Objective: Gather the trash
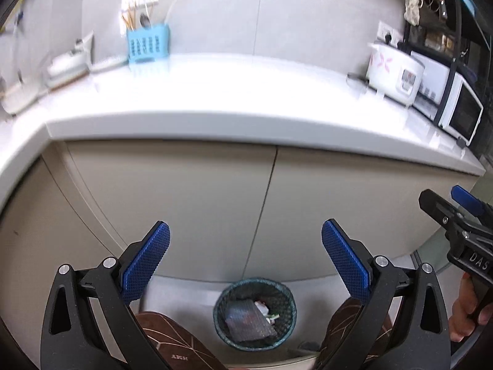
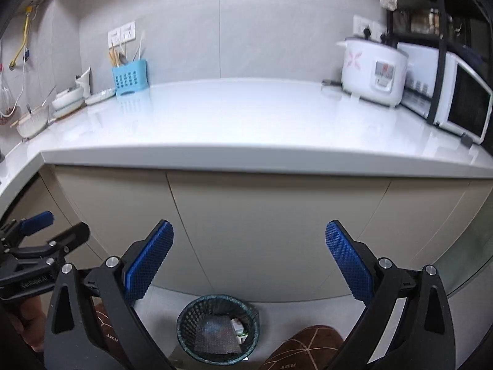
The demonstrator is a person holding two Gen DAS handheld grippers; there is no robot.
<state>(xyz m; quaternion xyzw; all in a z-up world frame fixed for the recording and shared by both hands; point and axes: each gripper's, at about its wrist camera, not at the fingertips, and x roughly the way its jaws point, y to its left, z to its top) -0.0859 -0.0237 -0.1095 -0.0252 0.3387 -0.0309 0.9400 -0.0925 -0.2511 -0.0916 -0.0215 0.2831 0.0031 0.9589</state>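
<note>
1. White glossy stone countertop (image 1: 215, 92), left wrist view: its broad middle carries no loose litter, so collection looks finished or nearly so. The dark green mesh wastebasket (image 1: 255, 314) stands on the floor below the beige cabinet doors (image 1: 185, 203) and already holds a crumpled sheet of bubble wrap (image 1: 246, 320) and small white-and-green scraps (image 1: 266, 310).
2. Same view: the left gripper (image 1: 245, 262) hangs above the basket with its blue pads spread wide and nothing between them. The right gripper (image 1: 453, 212) enters at the far right edge, a hand (image 1: 465, 311) on its grip; whether it is spread cannot be told here.
3. Right wrist view: the right gripper (image 2: 249, 260) is likewise spread and empty, well above the wastebasket (image 2: 217, 328).
4. Surroundings: a pale blue plastic utensil caddy (image 2: 129, 77), a white rice cooker (image 2: 372, 74) and a white microwave oven (image 2: 456, 104) line the counter's back and sides; brown patterned slippers (image 2: 305, 348) flank the basket. Nothing obstructs the basket mouth.
</note>
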